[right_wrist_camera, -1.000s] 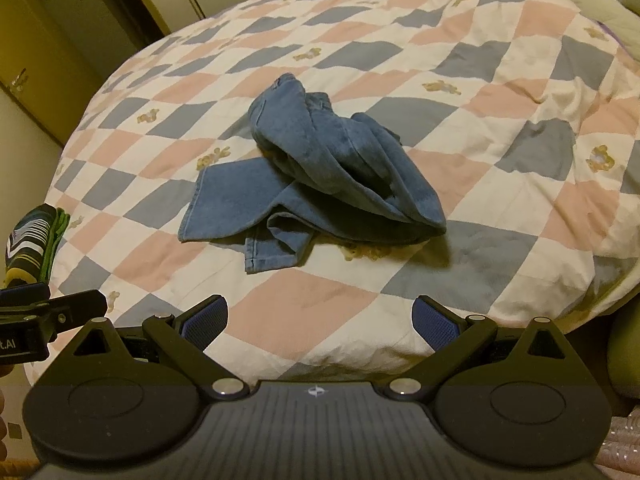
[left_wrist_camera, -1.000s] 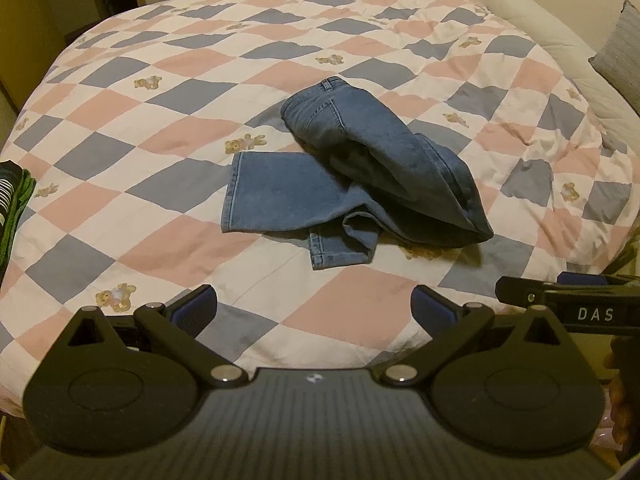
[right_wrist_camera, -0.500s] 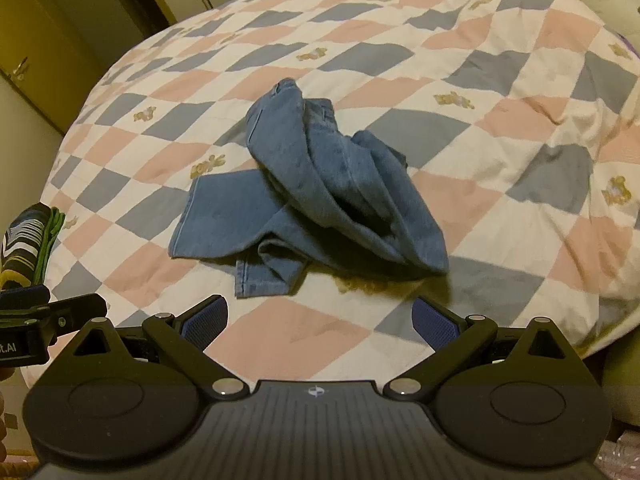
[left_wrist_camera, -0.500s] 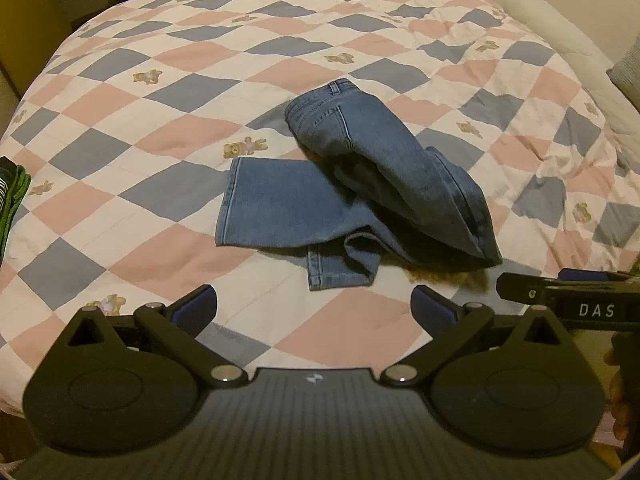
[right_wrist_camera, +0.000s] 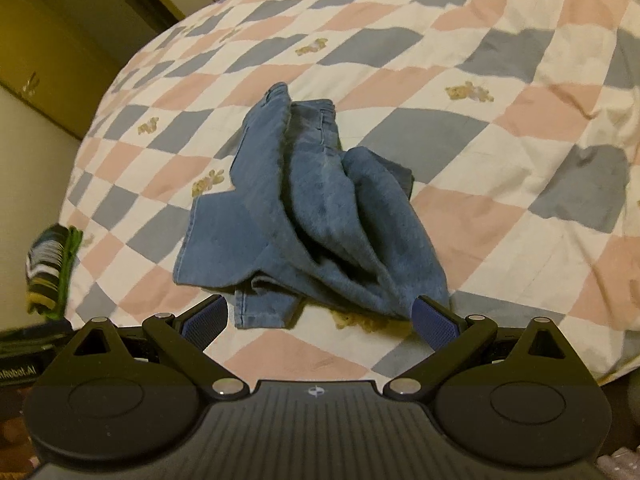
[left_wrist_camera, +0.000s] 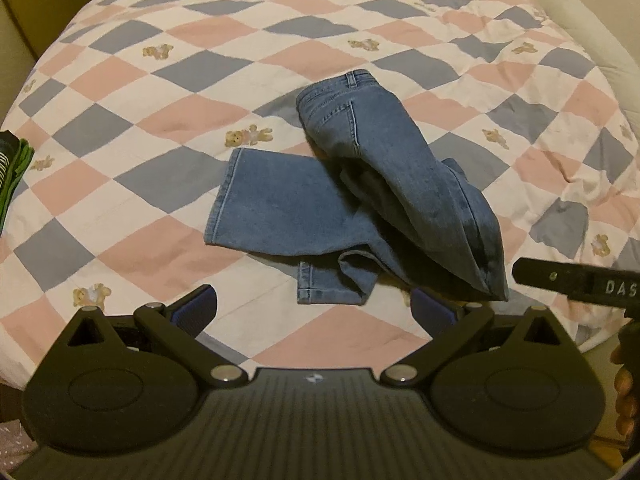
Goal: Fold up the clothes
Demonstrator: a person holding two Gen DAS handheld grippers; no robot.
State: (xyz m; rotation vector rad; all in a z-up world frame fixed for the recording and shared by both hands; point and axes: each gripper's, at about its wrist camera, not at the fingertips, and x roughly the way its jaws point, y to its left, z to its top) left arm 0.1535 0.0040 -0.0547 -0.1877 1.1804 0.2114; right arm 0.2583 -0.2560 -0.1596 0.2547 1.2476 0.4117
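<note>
Change since earlier: both grippers have come in closer to the jeans, which fill more of each view than half a second ago; the jeans lie in the same crumpled heap.

Left wrist view, gripper: left gripper (left_wrist_camera: 314, 312) has its jaws spread wide and holds nothing; it hangs over the near edge of the bed.
Left wrist view, jeans: jeans (left_wrist_camera: 360, 188) lie bunched near the middle of the checked quilt (left_wrist_camera: 160, 112), waistband at the far end, one leg spread flat to the left, a hem folded under at the near side.
Left wrist view, other items: a black bar of the right gripper (left_wrist_camera: 576, 282) shows at the right edge; a green striped garment (left_wrist_camera: 10, 168) sits at the left edge.

Right wrist view, gripper: right gripper (right_wrist_camera: 320, 318) has its jaws wide apart, nothing between them; its right fingertip (right_wrist_camera: 434, 320) sits just beside the near fold of the jeans (right_wrist_camera: 320, 208), perhaps touching, though blur makes this unclear.
Right wrist view, jeans: heaped in deep folds on the quilt (right_wrist_camera: 500, 160), directly ahead of the jaws.
Right wrist view, other items: the striped garment (right_wrist_camera: 50, 268) lies at the left bed edge.
</note>
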